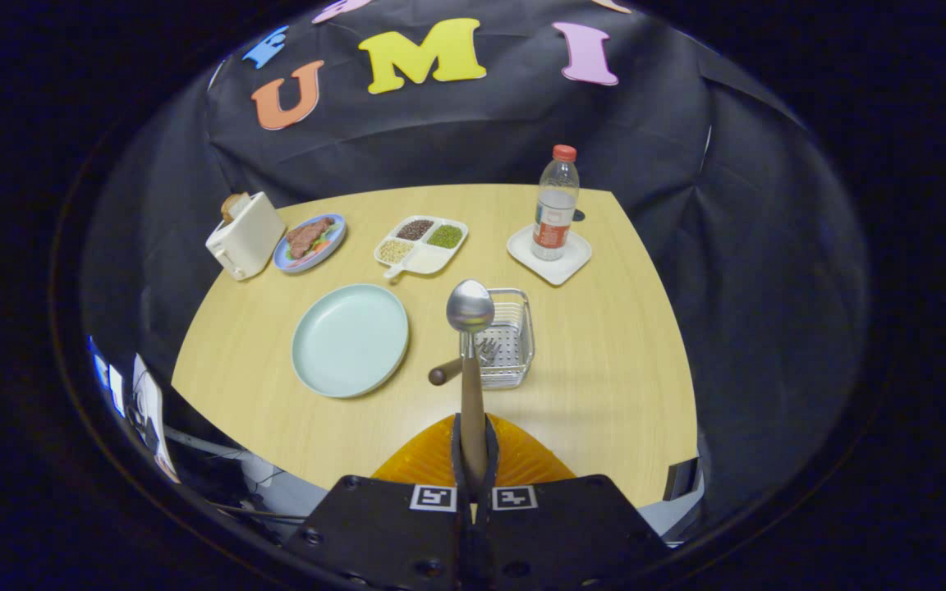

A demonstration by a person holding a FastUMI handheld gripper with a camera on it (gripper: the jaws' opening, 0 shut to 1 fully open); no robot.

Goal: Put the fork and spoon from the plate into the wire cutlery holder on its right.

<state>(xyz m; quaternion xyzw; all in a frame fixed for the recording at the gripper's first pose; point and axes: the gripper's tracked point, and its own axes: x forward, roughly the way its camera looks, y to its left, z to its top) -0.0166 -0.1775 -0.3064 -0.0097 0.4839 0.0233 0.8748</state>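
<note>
gripper view | gripper (473, 447) clenched on one spoon (470, 345), wooden handle between the fingers, steel bowl raised over the wire cutlery holder (514, 332) | one fork (465, 361) leaning in the holder | one pale plate (350, 341) left of holder, bare

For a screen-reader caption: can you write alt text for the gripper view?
The tool is shut on a spoon, held upright above a wooden table. Beyond it, the fork leans in the wire cutlery holder, right of an empty pale green plate.
</note>
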